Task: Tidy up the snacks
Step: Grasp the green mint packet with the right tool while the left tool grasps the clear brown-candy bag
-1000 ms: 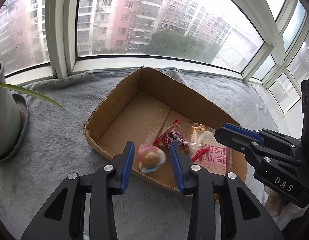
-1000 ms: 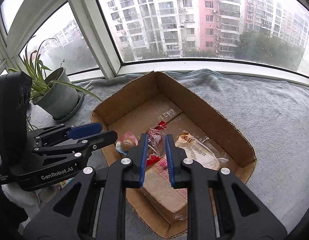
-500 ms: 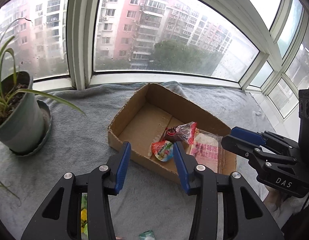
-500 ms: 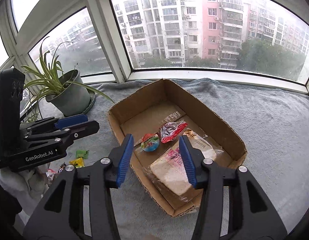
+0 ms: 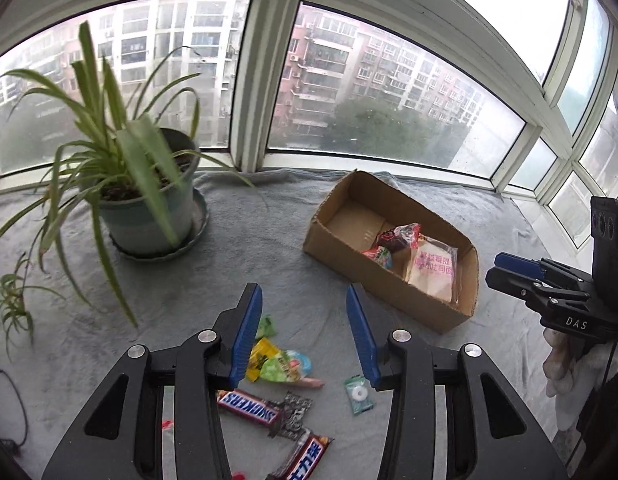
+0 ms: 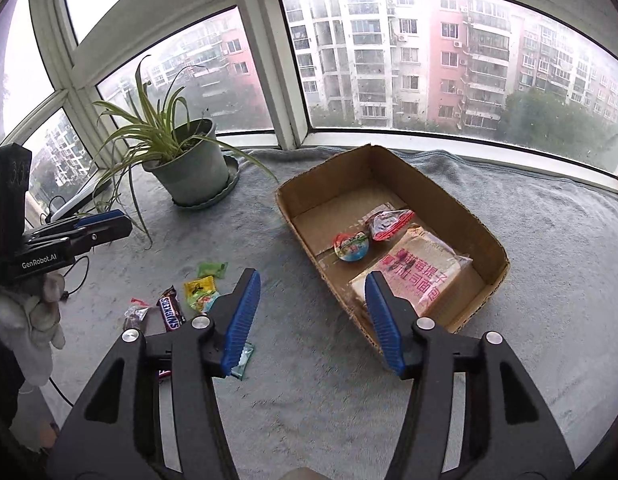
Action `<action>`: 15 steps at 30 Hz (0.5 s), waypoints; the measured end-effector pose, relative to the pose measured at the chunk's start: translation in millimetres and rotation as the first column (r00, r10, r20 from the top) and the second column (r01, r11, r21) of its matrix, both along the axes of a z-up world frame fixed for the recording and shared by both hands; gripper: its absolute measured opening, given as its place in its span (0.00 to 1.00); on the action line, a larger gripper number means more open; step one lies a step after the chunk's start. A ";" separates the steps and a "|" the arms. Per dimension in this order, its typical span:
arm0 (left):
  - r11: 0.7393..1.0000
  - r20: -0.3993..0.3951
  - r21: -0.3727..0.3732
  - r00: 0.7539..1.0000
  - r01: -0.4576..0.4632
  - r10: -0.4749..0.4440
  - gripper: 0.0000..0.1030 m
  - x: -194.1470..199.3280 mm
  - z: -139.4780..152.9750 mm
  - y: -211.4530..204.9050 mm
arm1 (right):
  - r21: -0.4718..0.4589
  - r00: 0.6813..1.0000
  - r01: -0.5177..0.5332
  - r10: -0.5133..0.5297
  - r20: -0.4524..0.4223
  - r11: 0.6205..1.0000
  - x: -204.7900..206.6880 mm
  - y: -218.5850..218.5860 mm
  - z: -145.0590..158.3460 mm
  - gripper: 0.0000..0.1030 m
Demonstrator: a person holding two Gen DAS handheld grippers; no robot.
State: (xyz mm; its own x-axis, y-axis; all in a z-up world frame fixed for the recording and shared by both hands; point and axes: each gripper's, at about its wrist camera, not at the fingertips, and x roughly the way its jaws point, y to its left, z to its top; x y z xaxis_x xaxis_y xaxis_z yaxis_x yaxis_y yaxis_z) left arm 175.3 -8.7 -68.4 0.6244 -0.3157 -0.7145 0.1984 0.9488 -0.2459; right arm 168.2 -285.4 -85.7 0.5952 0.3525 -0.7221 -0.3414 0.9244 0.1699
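An open cardboard box (image 5: 389, 280) (image 6: 485, 216) on the grey cloth holds a bagged bread (image 6: 413, 276), a round sweet (image 6: 351, 246) and a red-wrapped snack (image 6: 389, 222). Loose snacks lie on the cloth left of the box: a Snickers bar (image 5: 249, 403) (image 6: 171, 311), a yellow packet (image 5: 263, 354) (image 6: 199, 286), a green packet (image 6: 212, 269) and a small mint (image 5: 359, 394). My left gripper (image 5: 305, 332) is open and empty above the loose snacks. My right gripper (image 6: 313, 316) is open and empty, near the box's front left wall.
A potted spider plant (image 5: 145, 196) (image 6: 189, 168) on a saucer stands at the back left by the window. A black cable (image 6: 75, 276) lies at the left edge. Window frames bound the far side of the grey cloth (image 6: 549, 280).
Both grippers have pulled back and up from the box. The left let go of the round sweet and the right of the red snack, both now in the box. The left swung toward the loose snacks.
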 end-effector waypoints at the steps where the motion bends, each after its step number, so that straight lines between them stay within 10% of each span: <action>1: 1.000 -0.003 0.000 1.000 -0.011 0.011 0.41 -5.2 -0.5 6.2 | 0.001 1.000 -0.006 0.006 -0.003 1.000 -3.7 2.5 -1.2 0.55; 15: 0.985 -0.136 -0.029 0.977 -0.168 0.163 0.41 -69.8 -53.8 73.5 | -0.019 0.992 -0.059 0.057 -0.111 0.998 -31.2 48.8 -49.5 0.55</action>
